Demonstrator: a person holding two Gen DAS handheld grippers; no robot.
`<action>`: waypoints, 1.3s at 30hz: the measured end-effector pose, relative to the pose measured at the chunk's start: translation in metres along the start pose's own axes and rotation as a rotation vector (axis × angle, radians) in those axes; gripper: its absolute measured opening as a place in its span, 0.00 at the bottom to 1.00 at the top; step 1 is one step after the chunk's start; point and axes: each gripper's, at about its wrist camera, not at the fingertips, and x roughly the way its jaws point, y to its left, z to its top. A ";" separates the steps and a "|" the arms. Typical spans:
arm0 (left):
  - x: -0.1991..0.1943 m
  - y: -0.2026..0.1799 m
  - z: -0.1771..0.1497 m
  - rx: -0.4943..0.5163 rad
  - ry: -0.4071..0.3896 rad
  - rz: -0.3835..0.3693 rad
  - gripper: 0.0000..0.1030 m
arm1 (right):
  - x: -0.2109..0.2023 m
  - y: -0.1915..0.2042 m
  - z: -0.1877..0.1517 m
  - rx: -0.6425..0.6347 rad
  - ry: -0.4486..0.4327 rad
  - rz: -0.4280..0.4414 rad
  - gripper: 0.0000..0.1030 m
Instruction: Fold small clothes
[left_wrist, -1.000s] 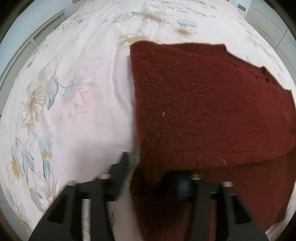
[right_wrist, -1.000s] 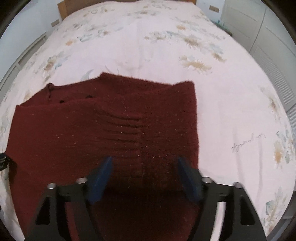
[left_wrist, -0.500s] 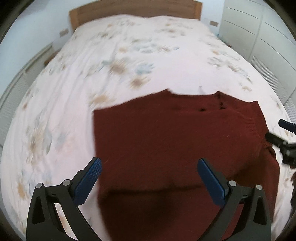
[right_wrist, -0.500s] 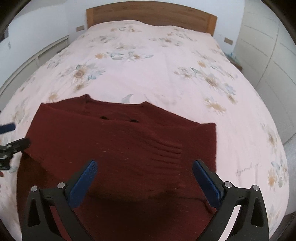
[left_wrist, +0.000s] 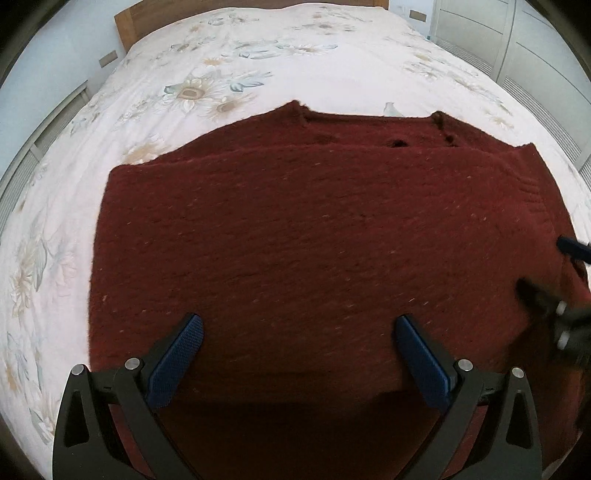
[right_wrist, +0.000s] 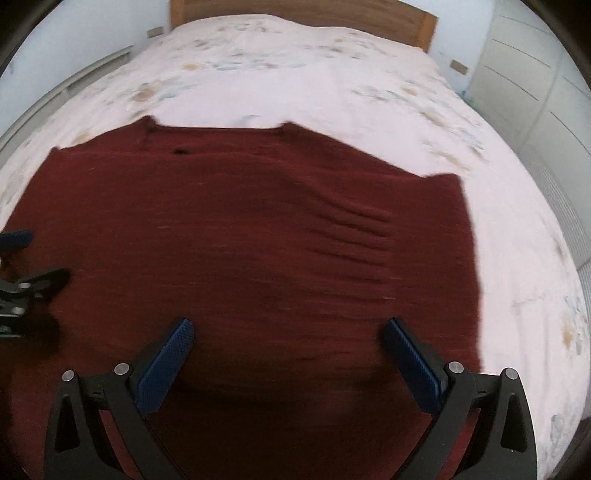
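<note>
Two views, one garment. Left wrist view: I log a dark red knitted sweater (left_wrist: 314, 236) lying folded and flat on the floral bedspread (left_wrist: 207, 74), filling the frame's middle, its neckline edge toward twelve o'clock and a doubled layer's shadowed edge near six. My left gripper (left_wrist: 299, 350) hovers over the near part of the knit, blue pads (left_wrist: 177, 358) spread wide apart with nothing pinched between them; the left jaws have just been opening. At three o'clock the other gripper enters, blurred, over the sweater's right edge. A wooden headboard (left_wrist: 136, 14) sits at eleven o'clock, white cupboard doors (left_wrist: 517, 40) at one to two. Right wrist view: the same sweater spans centre to nine o'clock, ribbed creases toward three, bare bedspread beyond its right edge. My right gripper (right_wrist: 288, 354) stands over the knit, jaws gaping and empty, no fabric caught. The left gripper shows at nine o'clock, over the sweater's left side.
</note>
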 end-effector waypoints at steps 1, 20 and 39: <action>0.001 0.005 -0.001 -0.008 0.002 -0.008 0.99 | 0.001 -0.009 -0.001 0.025 0.008 0.002 1.00; -0.074 0.039 -0.029 -0.128 0.026 -0.080 0.99 | -0.075 -0.061 -0.025 0.085 -0.049 0.027 1.00; -0.102 0.043 -0.169 -0.171 0.171 -0.065 0.99 | -0.096 -0.088 -0.169 0.208 0.166 0.080 1.00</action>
